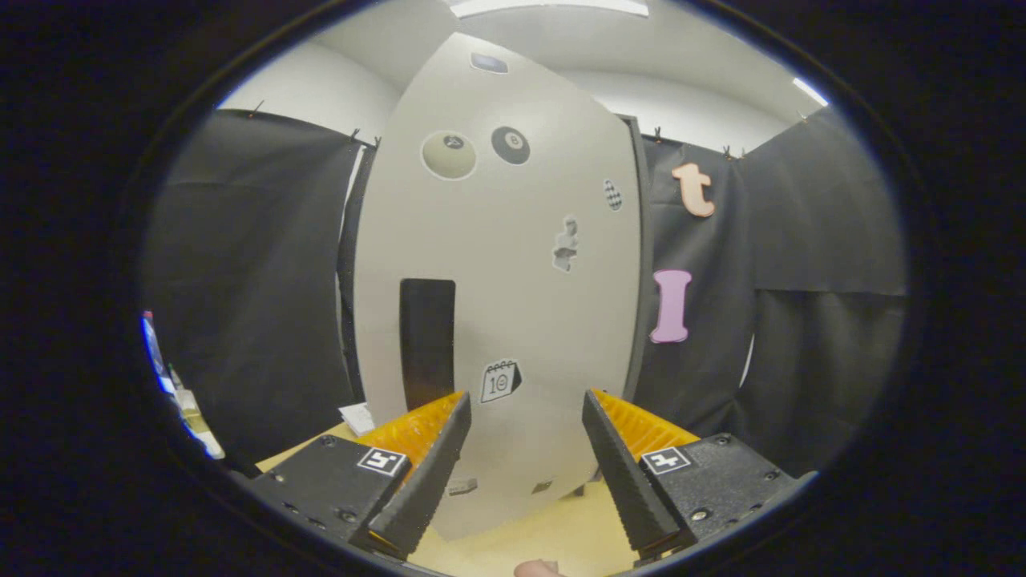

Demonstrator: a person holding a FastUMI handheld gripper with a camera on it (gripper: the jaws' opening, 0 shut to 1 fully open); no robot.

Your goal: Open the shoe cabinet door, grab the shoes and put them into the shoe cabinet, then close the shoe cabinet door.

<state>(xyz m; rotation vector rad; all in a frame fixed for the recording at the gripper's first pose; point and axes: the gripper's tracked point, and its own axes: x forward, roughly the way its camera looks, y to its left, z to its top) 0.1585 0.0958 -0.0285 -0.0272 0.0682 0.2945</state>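
I have the tongs point(525, 449) spread wide with nothing between the fingers, facing the shoe cabinet point(497, 264), which stands on the pale counter point(553, 533) just beyond them. Its door looks flush and closed, so I judge the opening step is not yet done. The dark upright slot point(426, 343), which I take for the handle, sits left of centre, just past the left finger.

What could go wrong: the handle lies off to the left of the line between my fingers, so a straight advance would push both tips onto the flat door panel and shove the cabinet back instead of catching anything. If I hook only one finger in the slot, it may slip out as the door swings. I cannot tell which side the hinges are on, so pulling the wrong way may tip the cabinet.

Count: one cabinet, one door, one dark slot, about seven stickers on the door, among them two round ball ones point(449, 155) and a calendar one point(500, 381).
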